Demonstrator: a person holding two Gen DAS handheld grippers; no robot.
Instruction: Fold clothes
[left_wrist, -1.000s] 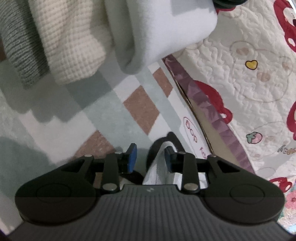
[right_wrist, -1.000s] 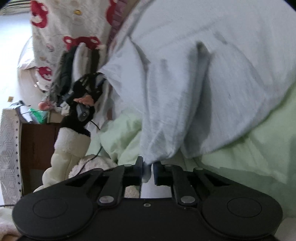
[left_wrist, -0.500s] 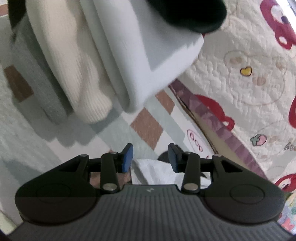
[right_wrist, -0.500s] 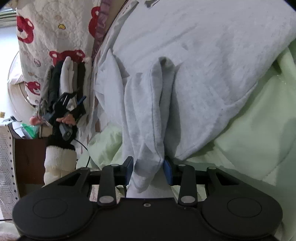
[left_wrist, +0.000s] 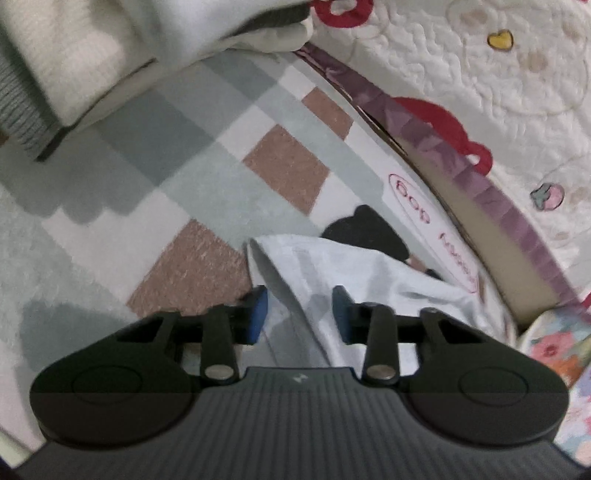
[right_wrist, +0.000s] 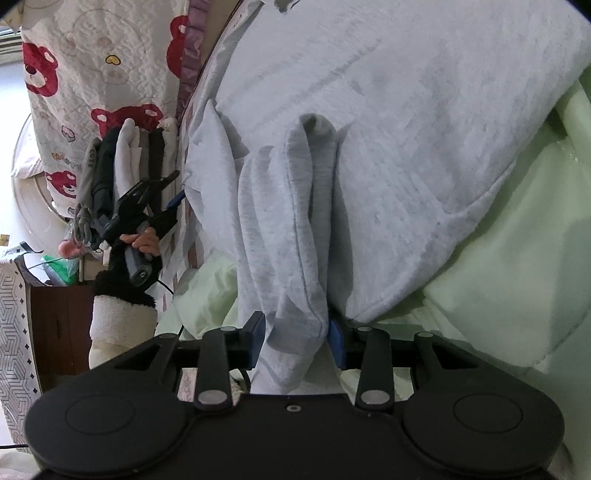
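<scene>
Well, the big pale grey fleece sweatshirt (right_wrist: 406, 147) lies spread over the light green quilt (right_wrist: 517, 277). Its bunched sleeve fold now hangs loose between the right gripper (right_wrist: 297, 339), whose jaws, pinched a second ago, stand apart. Over the checked rug (left_wrist: 166, 184), the left gripper (left_wrist: 299, 314) is spread too, with more pale cloth edge (left_wrist: 369, 280) between its pads than before.

One light grey fleece sweatshirt (right_wrist: 424, 122) lies on one pale green quilt (right_wrist: 517, 266). Two black two-finger grippers (left_wrist: 300, 314) (right_wrist: 295, 338) show.
</scene>
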